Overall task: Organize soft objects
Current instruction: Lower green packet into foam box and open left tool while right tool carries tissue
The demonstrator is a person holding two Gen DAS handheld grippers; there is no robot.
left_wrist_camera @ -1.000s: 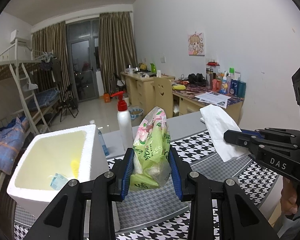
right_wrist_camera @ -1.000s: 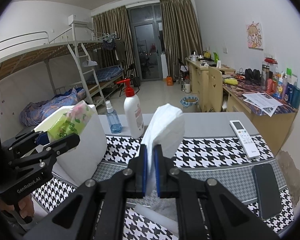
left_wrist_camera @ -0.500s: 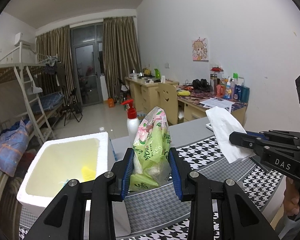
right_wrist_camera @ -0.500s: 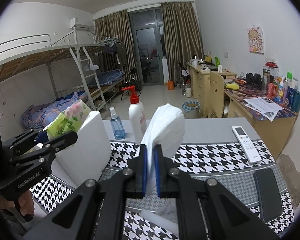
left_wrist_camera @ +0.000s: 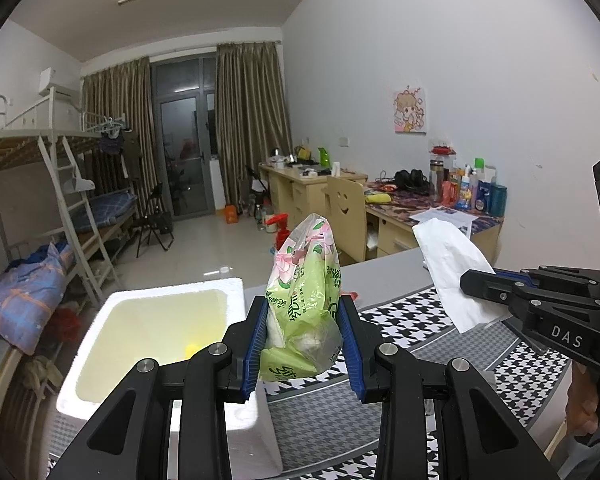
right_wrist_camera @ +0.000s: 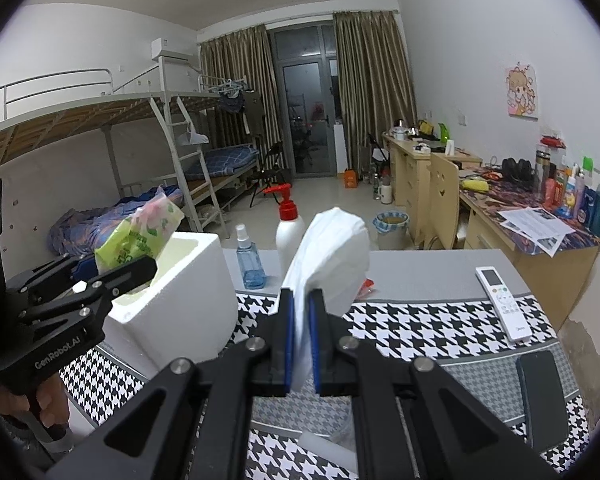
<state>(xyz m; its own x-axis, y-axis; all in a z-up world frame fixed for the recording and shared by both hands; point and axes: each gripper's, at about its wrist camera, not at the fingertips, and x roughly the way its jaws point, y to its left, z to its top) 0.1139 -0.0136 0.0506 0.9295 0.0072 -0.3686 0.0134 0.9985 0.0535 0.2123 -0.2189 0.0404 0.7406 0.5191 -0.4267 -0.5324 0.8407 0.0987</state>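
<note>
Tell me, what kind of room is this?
It looks like a student dorm room. There is a metal bunk bed with a ladder, a row of wooden desks along the wall, and curtains beside a balcony door.

"DAS" in pale letters on the black body of the right gripper, "GenRobot.AI" along the side of the left gripper; green print on the tissue pack, too blurred to read
</note>
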